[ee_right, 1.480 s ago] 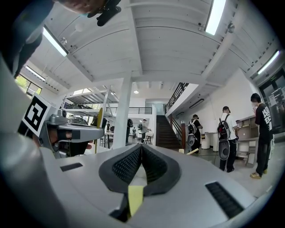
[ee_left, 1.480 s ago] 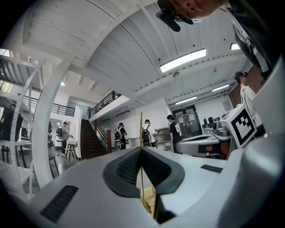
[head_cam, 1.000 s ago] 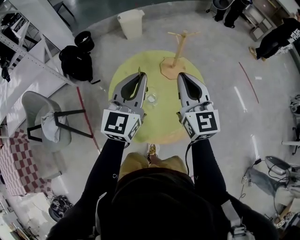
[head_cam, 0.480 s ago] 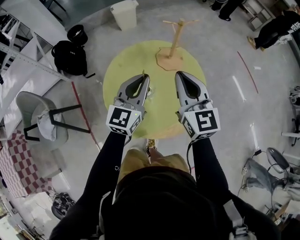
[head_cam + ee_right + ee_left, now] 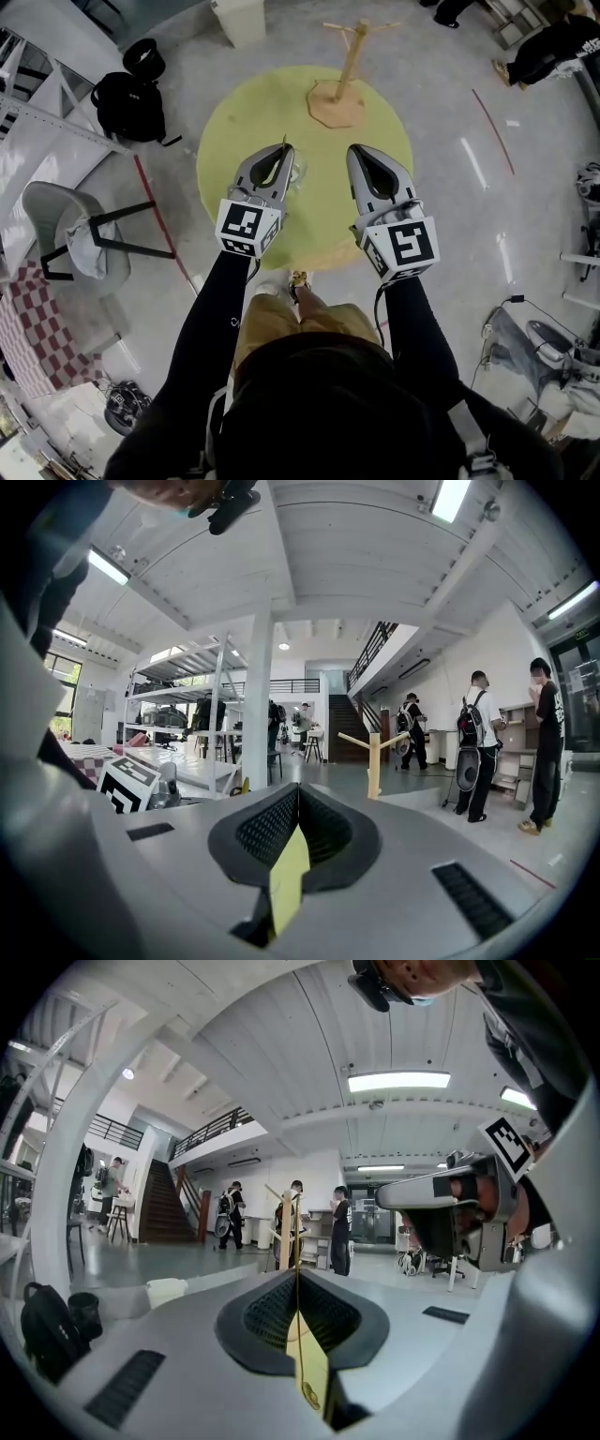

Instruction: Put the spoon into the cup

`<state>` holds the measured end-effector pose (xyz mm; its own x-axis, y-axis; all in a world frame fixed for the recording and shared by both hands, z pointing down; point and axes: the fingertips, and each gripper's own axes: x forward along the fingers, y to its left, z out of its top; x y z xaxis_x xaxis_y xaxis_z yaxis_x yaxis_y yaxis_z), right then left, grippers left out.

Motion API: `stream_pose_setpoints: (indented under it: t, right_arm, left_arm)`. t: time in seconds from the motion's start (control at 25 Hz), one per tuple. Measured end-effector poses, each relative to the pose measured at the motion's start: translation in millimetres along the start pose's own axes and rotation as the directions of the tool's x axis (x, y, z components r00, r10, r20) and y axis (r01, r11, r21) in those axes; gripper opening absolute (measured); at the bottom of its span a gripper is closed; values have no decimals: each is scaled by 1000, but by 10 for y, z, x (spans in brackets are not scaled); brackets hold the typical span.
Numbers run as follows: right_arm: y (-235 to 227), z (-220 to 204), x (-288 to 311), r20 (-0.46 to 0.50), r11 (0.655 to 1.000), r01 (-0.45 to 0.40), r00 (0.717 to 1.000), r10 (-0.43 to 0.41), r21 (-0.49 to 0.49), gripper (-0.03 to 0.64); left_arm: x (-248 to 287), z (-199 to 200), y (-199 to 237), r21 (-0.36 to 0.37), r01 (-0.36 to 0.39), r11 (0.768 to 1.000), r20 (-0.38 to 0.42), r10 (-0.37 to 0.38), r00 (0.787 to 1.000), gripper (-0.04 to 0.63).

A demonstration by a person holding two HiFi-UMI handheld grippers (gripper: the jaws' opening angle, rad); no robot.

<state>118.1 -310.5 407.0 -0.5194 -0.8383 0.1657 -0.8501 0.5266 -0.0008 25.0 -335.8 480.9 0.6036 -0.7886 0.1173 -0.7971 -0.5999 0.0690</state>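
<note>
The left claw is clamped shut on the spoon, a thin gold strip that runs along the seam of its jaws and pokes out a little past their tips. I can't tell which end is the bowl. The glass cup stands on the round table, just to the right of this claw's tip and lower than it. The right claw hangs to the cup's right with its jaws pressed together and nothing between them.

I judge the step in hand to be carrying the spoon to the cup. The next move calls for shifting the left claw slightly right, tipping the spoon's free end down into the cup's mouth, then opening the jaws.
</note>
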Motion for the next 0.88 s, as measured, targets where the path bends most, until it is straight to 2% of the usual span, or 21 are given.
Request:
stream_pose_setpoints:
  t: [0.24, 0.52, 0.88]
  right_arm:
    - [4, -57, -9, -7, 1000, -6, 1000, 6, -4, 26]
    - [54, -86, -7, -22, 1000, -11, 1000, 11, 2, 26]
    - [86, -85, -7, -23, 1000, -14, 1000, 14, 1, 26]
  left_arm:
    - [35, -117, 55, -20, -15, 1000, -9, 15, 1000, 17]
    - [84, -157, 97, -10, -18, 1000, -22, 18, 1000, 17]
    - [51, -502, 3, 33, 15, 999, -125, -11, 992, 18]
